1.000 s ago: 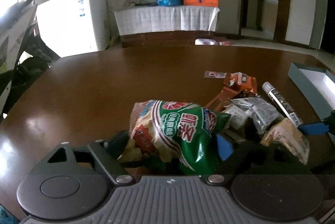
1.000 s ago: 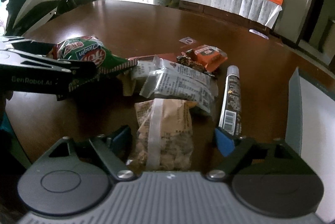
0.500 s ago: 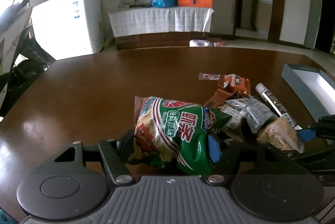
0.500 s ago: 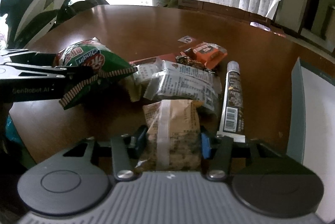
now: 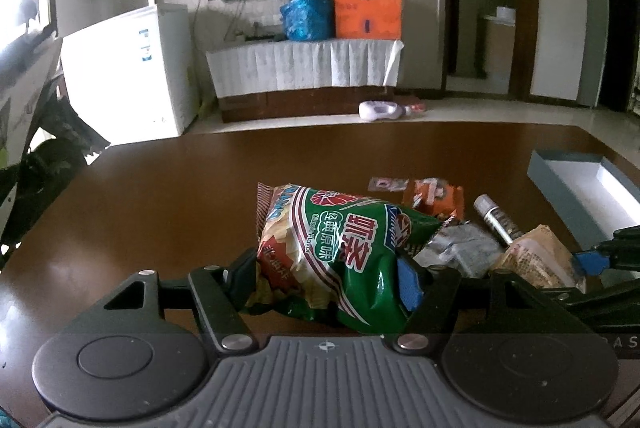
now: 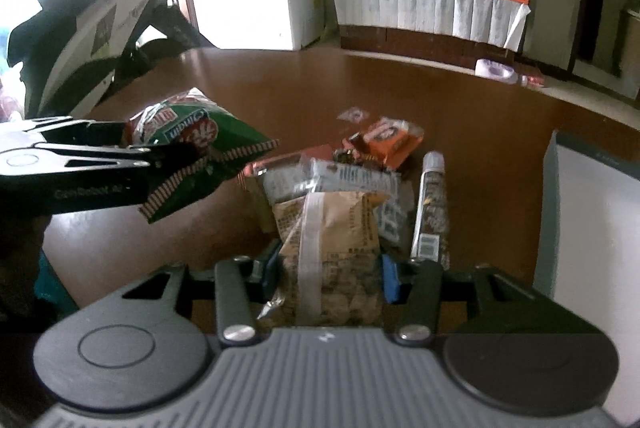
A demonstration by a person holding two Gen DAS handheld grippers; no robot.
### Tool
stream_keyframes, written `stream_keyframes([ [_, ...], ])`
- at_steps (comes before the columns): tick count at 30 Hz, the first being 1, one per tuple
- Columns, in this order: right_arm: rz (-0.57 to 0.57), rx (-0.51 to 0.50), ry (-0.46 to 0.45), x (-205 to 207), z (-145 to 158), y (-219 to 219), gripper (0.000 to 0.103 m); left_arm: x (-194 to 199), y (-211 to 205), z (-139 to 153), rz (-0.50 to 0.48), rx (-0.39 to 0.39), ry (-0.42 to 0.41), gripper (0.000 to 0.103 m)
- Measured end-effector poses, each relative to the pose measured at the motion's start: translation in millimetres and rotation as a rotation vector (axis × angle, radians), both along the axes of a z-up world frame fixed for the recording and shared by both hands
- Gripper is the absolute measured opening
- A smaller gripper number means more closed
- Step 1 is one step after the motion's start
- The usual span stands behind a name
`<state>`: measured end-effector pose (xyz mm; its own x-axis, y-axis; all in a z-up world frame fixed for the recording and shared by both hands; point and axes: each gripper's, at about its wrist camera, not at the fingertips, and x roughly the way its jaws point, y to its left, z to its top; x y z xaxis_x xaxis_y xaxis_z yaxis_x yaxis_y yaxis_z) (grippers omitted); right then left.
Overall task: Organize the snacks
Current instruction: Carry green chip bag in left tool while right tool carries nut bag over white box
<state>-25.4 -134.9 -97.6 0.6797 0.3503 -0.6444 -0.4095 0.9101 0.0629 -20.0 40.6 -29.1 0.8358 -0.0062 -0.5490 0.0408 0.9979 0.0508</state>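
My left gripper (image 5: 326, 282) is shut on a green chip bag (image 5: 340, 252), its blue pads pressing both sides; the bag is lifted off the brown table (image 5: 168, 211). From the right wrist view the same chip bag (image 6: 192, 143) hangs in the left gripper (image 6: 160, 163) at the left. A tan packet of snack pieces (image 6: 332, 252) is raised a little, with my right gripper (image 6: 330, 278) shut on it. The tan packet (image 5: 532, 256) also shows at the right of the left wrist view. Loose snacks stay on the table: an orange pack (image 6: 392, 139), grey-white packets (image 6: 352, 179) and a long tube (image 6: 432, 203).
A grey box with a white inside (image 5: 580, 187) lies open at the table's right edge, seen close in the right wrist view as the grey box (image 6: 592, 228). Beyond the table are a white freezer (image 5: 128, 75), a covered side table (image 5: 304, 67) and a motorbike (image 6: 100, 27).
Both grippers closed from open onto their snacks. The left lifted the chip bag slightly, and the right raised and tilted the tan packet off the table.
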Motion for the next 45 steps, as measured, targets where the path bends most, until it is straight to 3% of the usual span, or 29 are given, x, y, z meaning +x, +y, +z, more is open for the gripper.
stream_keyframes([
  [20,-0.186,0.036,-0.086,-25.1,35.3,-68.6,0.049,15.6,-70.7,9.1,-0.117,-0.024,-0.012,0.068],
  [45,-0.477,0.066,-0.103,-47.7,34.0,-207.2,0.049,38.3,-178.9,-9.6,-0.297,-0.04,-0.001,0.069],
])
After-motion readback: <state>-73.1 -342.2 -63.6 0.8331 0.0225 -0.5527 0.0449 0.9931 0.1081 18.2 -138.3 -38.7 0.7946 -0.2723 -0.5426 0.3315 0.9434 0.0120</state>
